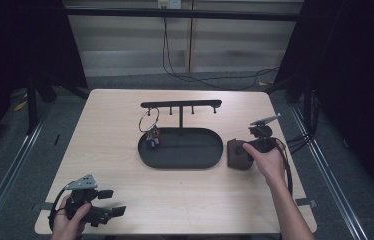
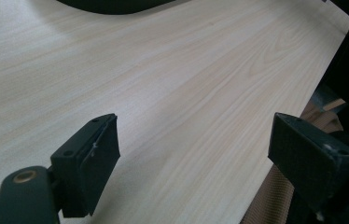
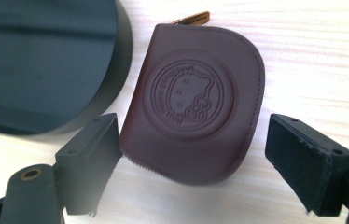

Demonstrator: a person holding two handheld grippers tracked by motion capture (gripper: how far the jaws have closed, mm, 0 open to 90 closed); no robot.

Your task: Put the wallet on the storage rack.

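A dark brown leather pouch (image 3: 191, 100) with a round embossed emblem and a zip pull lies flat on the table, just right of the black oval tray (image 3: 46, 70). My right gripper (image 3: 193, 161) is open and straddles the pouch's near end; its left jaw sits at the pouch's edge and its right jaw stands clear. In the high view the pouch (image 1: 235, 156) lies at the tray's (image 1: 195, 162) right end, with the right gripper (image 1: 245, 149) over it. My left gripper (image 1: 115, 202) is open over bare wood at the front left, and the left gripper (image 2: 193, 158) holds nothing.
A black rack (image 1: 181, 104) with small hooks rises from the tray's back. A key ring (image 1: 148, 121) with several keys hangs from its left hook. The table's front edge (image 2: 275, 186) runs close beside the left gripper's right jaw.
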